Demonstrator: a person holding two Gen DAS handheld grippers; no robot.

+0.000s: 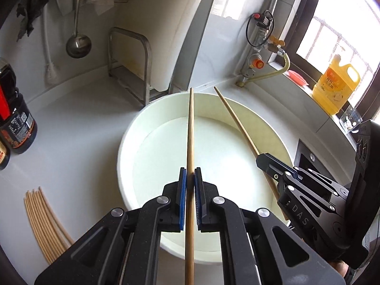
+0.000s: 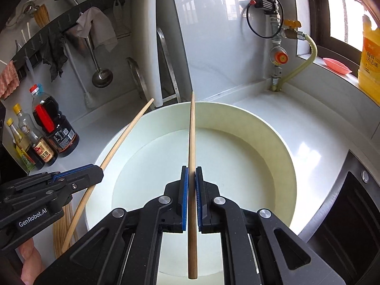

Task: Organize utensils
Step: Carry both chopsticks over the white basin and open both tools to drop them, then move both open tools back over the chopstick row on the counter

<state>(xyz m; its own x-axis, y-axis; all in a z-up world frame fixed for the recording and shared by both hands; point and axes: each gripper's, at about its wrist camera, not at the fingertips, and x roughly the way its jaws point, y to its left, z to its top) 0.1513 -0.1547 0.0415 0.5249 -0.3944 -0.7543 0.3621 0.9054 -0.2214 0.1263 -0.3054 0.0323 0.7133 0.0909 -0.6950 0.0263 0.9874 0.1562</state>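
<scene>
My left gripper (image 1: 189, 172) is shut on a wooden chopstick (image 1: 190, 142) that points forward over a wide white basin (image 1: 133, 128). My right gripper (image 2: 192, 171) is shut on a second chopstick (image 2: 192, 142), also held over the basin (image 2: 280, 147). In the left wrist view the right gripper (image 1: 263, 161) shows at the right with its chopstick (image 1: 237, 118). In the right wrist view the left gripper (image 2: 95, 173) shows at the left with its chopstick (image 2: 123, 137). A bundle of several chopsticks (image 1: 45, 223) lies on the counter left of the basin.
Sauce bottles (image 2: 47, 133) stand at the left of the white counter. A metal rack (image 1: 133, 66) and a hanging ladle (image 1: 78, 45) are at the back. A gas valve with hose (image 2: 280, 54), a yellow detergent jug (image 1: 334, 85) and a stove edge (image 2: 351, 204) are at the right.
</scene>
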